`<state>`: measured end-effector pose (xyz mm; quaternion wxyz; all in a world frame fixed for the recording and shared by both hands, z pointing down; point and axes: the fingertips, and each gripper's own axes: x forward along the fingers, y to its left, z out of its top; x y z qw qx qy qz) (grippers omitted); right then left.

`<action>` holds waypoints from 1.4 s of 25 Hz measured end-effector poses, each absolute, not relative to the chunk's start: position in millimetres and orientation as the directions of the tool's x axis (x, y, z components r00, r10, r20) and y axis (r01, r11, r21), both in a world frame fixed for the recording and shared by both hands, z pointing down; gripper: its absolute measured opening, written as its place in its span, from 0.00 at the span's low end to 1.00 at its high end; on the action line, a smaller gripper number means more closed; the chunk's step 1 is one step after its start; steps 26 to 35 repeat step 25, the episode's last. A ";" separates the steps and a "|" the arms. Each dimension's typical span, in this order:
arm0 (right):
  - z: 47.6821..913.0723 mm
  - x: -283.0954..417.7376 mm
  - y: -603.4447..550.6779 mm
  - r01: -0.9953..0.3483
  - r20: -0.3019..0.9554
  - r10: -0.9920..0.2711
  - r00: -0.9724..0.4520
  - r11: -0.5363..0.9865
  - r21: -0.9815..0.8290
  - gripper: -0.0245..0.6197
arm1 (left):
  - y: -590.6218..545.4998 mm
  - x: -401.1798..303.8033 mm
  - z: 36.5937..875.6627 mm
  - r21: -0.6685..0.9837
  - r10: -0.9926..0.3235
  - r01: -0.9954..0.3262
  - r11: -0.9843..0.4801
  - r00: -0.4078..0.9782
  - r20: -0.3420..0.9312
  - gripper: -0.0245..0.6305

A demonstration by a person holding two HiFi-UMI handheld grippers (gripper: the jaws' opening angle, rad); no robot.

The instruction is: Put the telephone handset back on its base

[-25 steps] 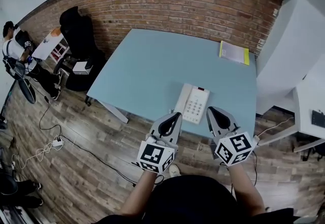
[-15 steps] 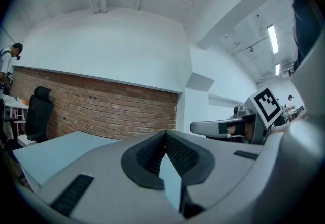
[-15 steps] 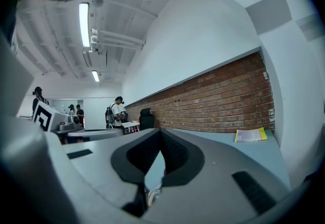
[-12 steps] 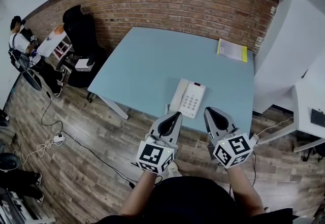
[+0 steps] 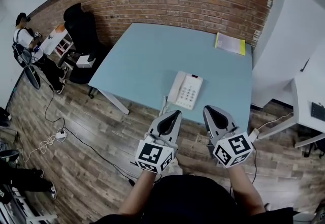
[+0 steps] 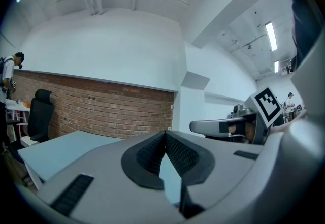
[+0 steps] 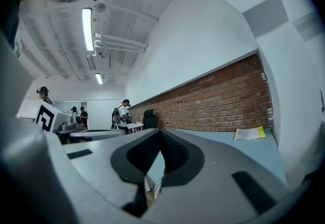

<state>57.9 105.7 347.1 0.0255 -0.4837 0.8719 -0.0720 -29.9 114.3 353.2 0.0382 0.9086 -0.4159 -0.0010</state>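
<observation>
A white telephone [image 5: 185,91] with a keypad lies on the light blue table [image 5: 152,60], close to the near edge. Its handset [image 5: 175,89] seems to lie along the base's left side; whether it is seated I cannot tell. My left gripper [image 5: 176,113] and right gripper [image 5: 206,108] hover side by side over the wooden floor, just short of the table edge and apart from the phone. Both are shut with nothing held. In the left gripper view the jaws [image 6: 165,132] meet, and likewise in the right gripper view [image 7: 160,130].
A yellow booklet [image 5: 229,43] lies at the table's far right corner. A black office chair [image 5: 81,27] and a person [image 5: 25,40] are at the left by the brick wall. Cables [image 5: 51,139] run over the floor. A white desk [image 5: 307,101] stands to the right.
The telephone and table sit a little higher and farther off in the head view. Both grippers keep their place and stay shut. The person at the left has shifted.
</observation>
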 end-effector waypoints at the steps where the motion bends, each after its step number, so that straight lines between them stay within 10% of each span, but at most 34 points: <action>1: 346.8 58.2 109.8 -0.840 0.025 -0.847 -0.531 0.522 -0.150 0.06 | 118.4 -28.8 353.3 0.068 -0.755 -0.755 -0.652 0.655 0.031 0.05; 35: 341.5 61.8 163.8 -0.829 0.000 -0.839 -0.544 0.538 -0.151 0.06 | 170.8 -23.4 341.6 0.037 -0.756 -0.756 -0.653 0.654 0.028 0.05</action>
